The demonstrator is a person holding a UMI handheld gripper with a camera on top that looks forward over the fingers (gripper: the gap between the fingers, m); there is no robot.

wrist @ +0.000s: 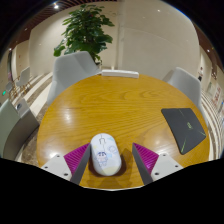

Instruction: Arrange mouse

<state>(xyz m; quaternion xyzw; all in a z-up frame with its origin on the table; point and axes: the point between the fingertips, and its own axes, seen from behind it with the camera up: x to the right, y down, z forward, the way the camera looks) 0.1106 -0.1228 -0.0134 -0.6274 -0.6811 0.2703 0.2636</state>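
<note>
the tool (106, 160) has its two fingers spread apart, each with a magenta pad (76, 156) on its inner face. the mouse (105, 154), white with a pale grey pattern and a scroll wheel on top, sits between the fingers on the bench (80, 115). a narrow gap shows between the mouse and the pad on either side, so the fingers are about it rather than pressing on it, and it rests on the wood on its own. its length runs along the line of the fingers, with the wheel end pointing away from the tool. the bench is round, with a warm orange-brown wood grain. beyond the right finger, near the bench's edge, a closed dark grey laptop (185, 128) lies flat, well apart from the mouse. pale grey chairs (72, 70) stand round the far side of the bench: one to the left, one to the right, and the top of a white one just past the far edge. behind the left chair a leafy green plant (86, 30) rises against a light wall.
</note>
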